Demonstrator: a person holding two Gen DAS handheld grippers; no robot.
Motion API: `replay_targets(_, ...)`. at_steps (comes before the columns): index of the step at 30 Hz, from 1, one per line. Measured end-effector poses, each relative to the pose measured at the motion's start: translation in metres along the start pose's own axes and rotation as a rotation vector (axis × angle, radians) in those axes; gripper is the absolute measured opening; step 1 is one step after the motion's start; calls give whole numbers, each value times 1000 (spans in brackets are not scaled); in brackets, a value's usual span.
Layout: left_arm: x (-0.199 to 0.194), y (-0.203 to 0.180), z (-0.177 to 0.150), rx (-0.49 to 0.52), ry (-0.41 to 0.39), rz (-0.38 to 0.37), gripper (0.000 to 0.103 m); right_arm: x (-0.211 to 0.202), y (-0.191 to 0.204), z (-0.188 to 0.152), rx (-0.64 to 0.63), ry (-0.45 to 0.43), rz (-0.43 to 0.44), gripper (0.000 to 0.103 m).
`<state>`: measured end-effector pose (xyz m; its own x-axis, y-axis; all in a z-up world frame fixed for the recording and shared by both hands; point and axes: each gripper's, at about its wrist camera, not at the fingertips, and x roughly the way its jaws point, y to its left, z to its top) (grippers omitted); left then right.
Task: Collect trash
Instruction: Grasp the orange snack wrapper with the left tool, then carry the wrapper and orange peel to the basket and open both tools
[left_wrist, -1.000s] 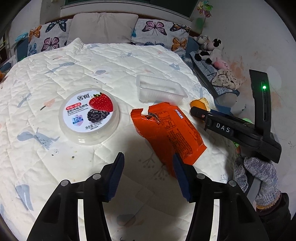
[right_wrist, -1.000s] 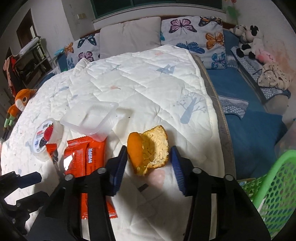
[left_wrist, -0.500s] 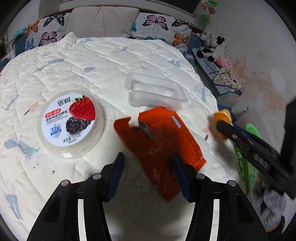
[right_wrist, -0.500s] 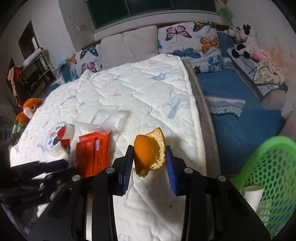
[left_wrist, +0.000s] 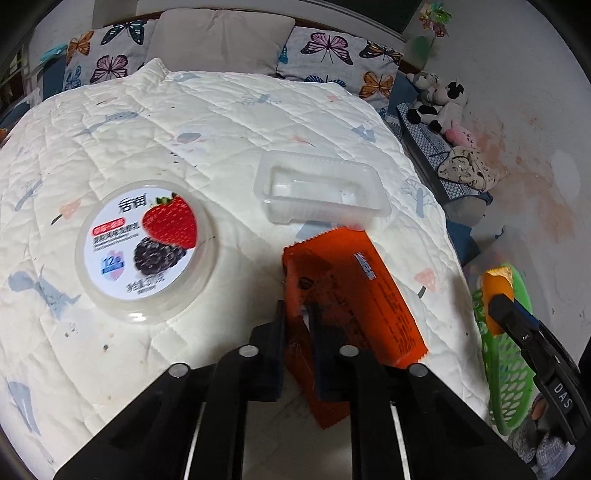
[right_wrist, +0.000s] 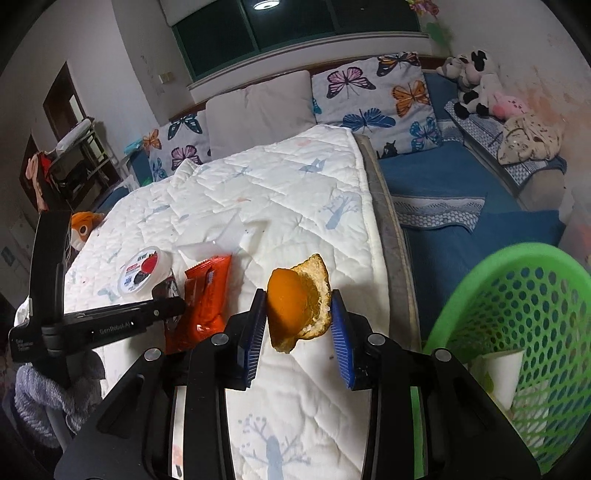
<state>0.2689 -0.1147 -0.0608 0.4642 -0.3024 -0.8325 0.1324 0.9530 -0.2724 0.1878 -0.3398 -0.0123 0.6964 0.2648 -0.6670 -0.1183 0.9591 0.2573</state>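
My left gripper (left_wrist: 297, 317) is shut on the near edge of an orange snack wrapper (left_wrist: 354, 288) that lies on the white quilted bed (left_wrist: 221, 110). The wrapper (right_wrist: 203, 299) and the left gripper (right_wrist: 173, 291) also show in the right wrist view. My right gripper (right_wrist: 299, 317) is shut on a half-eaten orange bread piece (right_wrist: 295, 306) and holds it above the bed edge, left of a green mesh bin (right_wrist: 517, 314). The bread (left_wrist: 498, 291) and bin (left_wrist: 506, 354) show at the right of the left wrist view.
A round yogurt cup with a berry lid (left_wrist: 144, 243) and a clear plastic tray (left_wrist: 321, 192) lie on the quilt. A white paper cup (right_wrist: 502, 373) sits in the bin. Butterfly pillows (right_wrist: 373, 96) and plush toys (right_wrist: 476, 85) are at the back.
My left gripper moved onto the orange wrapper and shut on it. My right gripper lifted the bread off the bed and carried it right, toward the green bin.
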Motion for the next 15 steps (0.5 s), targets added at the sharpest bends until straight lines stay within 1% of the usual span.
replay_targets(5,-17,2,-10,13,-19,-15,6,-15,0,-10,12,-19,2,35)
replay_targets(10,-43,2,-24,38,-43,-41,6,-33,-4,-19,29,-36,-7,35)
replay_targets(15,-63,-17,-32,89,-60,-81,6,-50,-16,-32,63,-49,-37,35)
